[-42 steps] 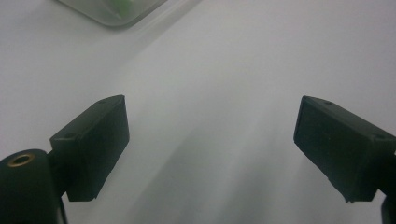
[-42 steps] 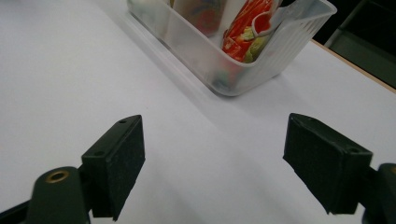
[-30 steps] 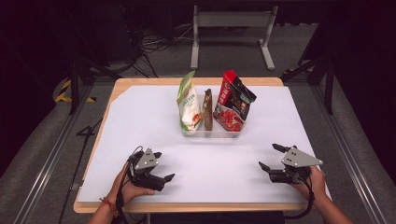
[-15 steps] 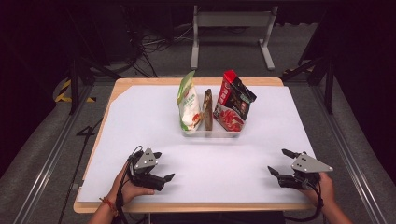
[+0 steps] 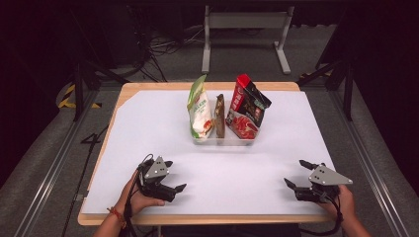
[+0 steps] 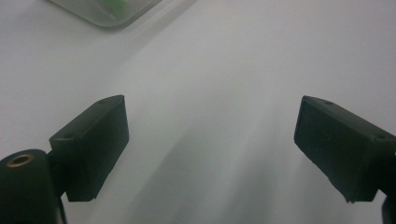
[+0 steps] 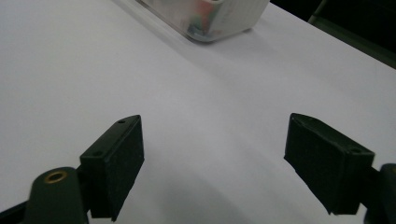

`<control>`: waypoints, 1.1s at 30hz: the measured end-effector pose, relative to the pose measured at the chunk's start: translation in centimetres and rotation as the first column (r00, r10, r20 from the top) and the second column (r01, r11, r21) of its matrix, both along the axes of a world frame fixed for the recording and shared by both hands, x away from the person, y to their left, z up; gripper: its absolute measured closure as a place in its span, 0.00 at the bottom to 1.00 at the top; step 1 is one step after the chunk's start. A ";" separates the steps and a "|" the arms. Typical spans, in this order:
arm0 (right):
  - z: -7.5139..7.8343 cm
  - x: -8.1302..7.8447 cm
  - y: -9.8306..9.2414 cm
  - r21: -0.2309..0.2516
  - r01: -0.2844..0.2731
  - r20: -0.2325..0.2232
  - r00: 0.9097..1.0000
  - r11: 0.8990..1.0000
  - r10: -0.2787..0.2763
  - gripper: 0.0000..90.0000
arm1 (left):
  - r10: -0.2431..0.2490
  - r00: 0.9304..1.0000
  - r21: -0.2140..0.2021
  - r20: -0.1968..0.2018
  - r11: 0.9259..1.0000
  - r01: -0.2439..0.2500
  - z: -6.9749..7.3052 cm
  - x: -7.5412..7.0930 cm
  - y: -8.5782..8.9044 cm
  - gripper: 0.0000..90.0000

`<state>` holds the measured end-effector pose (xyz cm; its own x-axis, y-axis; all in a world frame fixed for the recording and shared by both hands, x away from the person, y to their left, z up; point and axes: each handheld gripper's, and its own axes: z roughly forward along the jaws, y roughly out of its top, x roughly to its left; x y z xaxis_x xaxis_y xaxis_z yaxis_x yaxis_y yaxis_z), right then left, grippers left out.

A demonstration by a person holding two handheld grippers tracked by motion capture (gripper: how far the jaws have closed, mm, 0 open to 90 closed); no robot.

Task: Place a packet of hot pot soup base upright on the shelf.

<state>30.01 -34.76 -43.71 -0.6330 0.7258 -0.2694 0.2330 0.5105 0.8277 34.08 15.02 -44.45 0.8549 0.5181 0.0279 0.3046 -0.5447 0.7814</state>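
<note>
On the white-covered desk a clear plastic tray stands near the middle, towards the far side. In it three snack packs stand upright: a white and green bag at the left, a slim brown pack in the middle, and a red and black pouch at the right, leaning a little.

The left hand-held gripper rests near the front edge at the left, its jaws spread wide with nothing between them (the same shows in the left gripper view). The right hand-held gripper lies near the front right corner, likewise released and empty. Both are well apart from the tray, whose corner shows at the top of each gripper view.
</note>
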 end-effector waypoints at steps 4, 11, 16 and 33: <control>0.1 -0.1 0.1 -0.006 -0.001 0.008 1.000 1.000 0.001 0.22 | -0.001 1.000 -0.002 0.007 1.000 0.001 0.1 0.1 0.0 0.12; 0.0 -0.1 0.0 -0.014 0.005 0.012 1.000 1.000 -0.005 0.22 | -0.009 1.000 0.002 0.001 1.000 0.009 0.0 0.1 -0.2 0.12; 0.0 0.0 -0.1 -0.015 0.012 0.010 1.000 1.000 -0.012 0.22 | -0.007 1.000 0.003 -0.001 1.000 0.007 0.0 0.2 -0.2 0.12; -0.2 0.2 0.1 -0.023 0.018 0.003 1.000 1.000 -0.018 0.22 | -0.003 1.000 0.001 -0.001 1.000 0.003 0.0 0.1 0.0 0.12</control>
